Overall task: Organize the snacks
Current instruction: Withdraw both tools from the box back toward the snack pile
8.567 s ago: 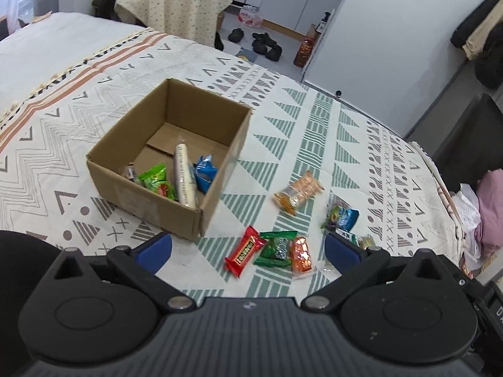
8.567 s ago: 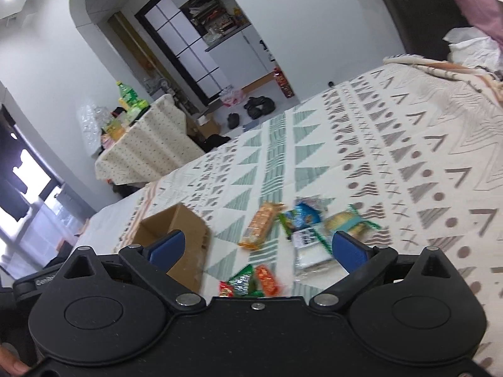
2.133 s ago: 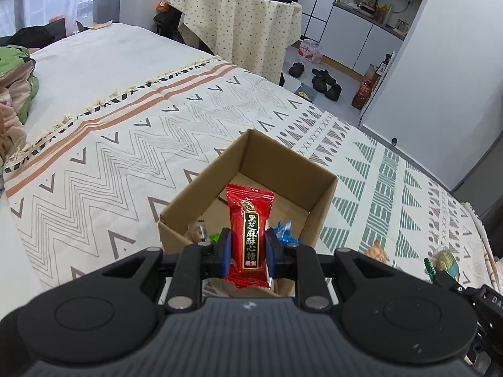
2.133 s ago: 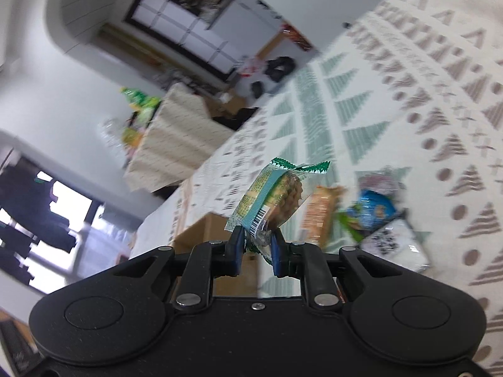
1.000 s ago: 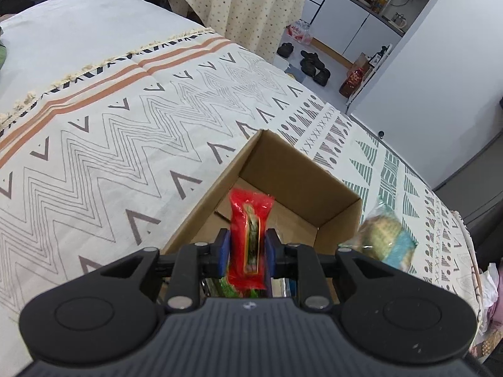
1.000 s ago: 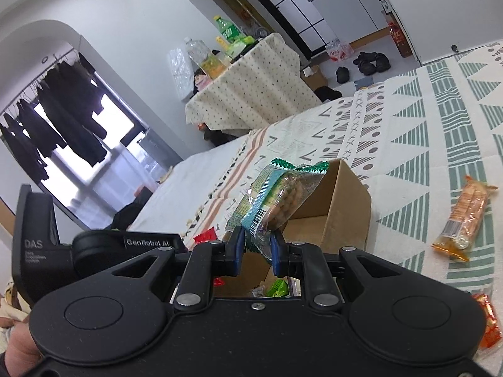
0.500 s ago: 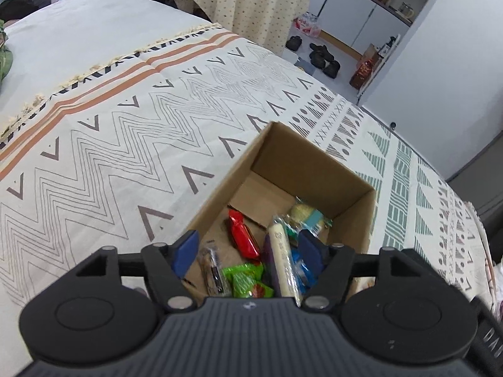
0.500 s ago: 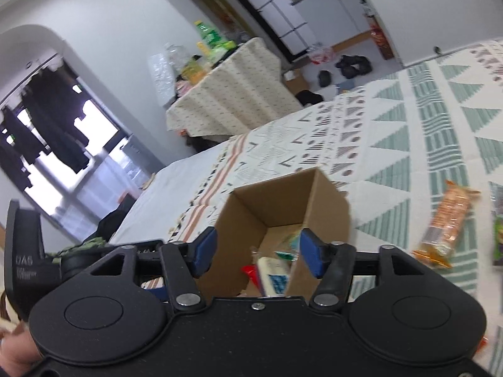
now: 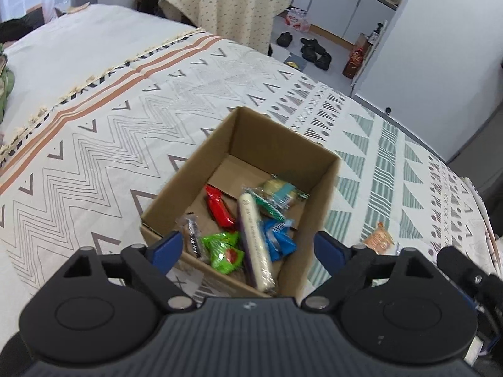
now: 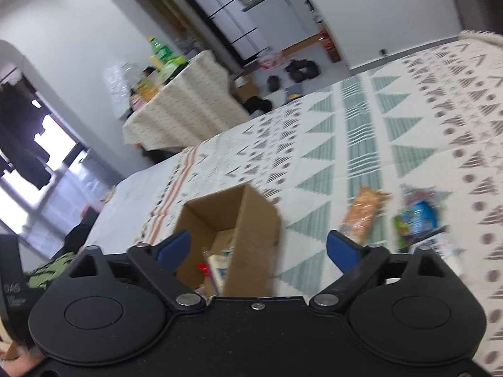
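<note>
A brown cardboard box (image 9: 327, 169) (image 10: 251, 216) sits on the patterned bedspread. Inside lie a red candy bar (image 9: 220, 208), a green-and-tan biscuit pack (image 9: 276, 193), a long white bar (image 9: 254, 238), a blue pack (image 9: 278, 240) and a green pack (image 9: 223, 251). My left gripper (image 9: 248, 248) hangs above the box's near edge, its jaws opening wide with nothing between them. My right gripper (image 10: 257, 248) is also opening, empty, above and in front of the box. An orange snack (image 10: 361, 213) (image 9: 378, 238) and a blue-green pack (image 10: 418, 220) lie on the bedspread to the right.
A table with a dotted cloth (image 10: 185, 106) (image 9: 226, 3) carrying bottles stands beyond the bed. Shoes (image 9: 311, 50) lie on the floor by white cabinets. Part of the right tool (image 9: 471, 279) shows at the left wrist view's lower right. Green clothing (image 10: 50, 270) lies at the left.
Both grippers opened and dropped their loads: the red candy bar and the biscuit pack now lie in the box. Both grippers have pulled back and up from the box.
</note>
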The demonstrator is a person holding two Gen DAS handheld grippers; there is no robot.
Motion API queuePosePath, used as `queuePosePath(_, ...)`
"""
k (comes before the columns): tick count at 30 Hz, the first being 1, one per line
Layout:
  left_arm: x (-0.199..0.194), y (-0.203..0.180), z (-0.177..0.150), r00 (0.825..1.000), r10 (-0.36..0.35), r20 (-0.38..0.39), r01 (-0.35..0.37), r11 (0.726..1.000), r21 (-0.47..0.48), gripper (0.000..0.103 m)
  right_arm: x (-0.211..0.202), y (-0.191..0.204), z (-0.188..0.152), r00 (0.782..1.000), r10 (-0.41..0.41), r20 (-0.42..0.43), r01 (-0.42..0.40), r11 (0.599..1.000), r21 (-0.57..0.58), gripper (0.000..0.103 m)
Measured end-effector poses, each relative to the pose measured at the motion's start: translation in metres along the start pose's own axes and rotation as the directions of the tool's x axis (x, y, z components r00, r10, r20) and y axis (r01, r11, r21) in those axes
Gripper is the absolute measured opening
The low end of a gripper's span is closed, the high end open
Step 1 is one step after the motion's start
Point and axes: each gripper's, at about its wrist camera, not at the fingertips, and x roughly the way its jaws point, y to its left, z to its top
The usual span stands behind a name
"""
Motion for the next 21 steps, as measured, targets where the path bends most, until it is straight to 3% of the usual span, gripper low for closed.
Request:
queuePosePath(5, -0.012, -0.020, -0.014, 0.999, -0.046, 0.014, 0.046, 0.999, 0.016, 0.103, -0.021, -0.013, 0.008, 1.000, -0.024, 0.011, 0.024, 1.000, 0.007, 0.102)
queuePosePath(21, -0.034, -0.074, -0.050, 0.987, -0.156, 0.035, 0.153, 0.986, 0.072, 0.103, -0.071, -0.070, 0.018, 0.996, -0.079, 0.037, 0.077, 0.995, 0.066, 0.103)
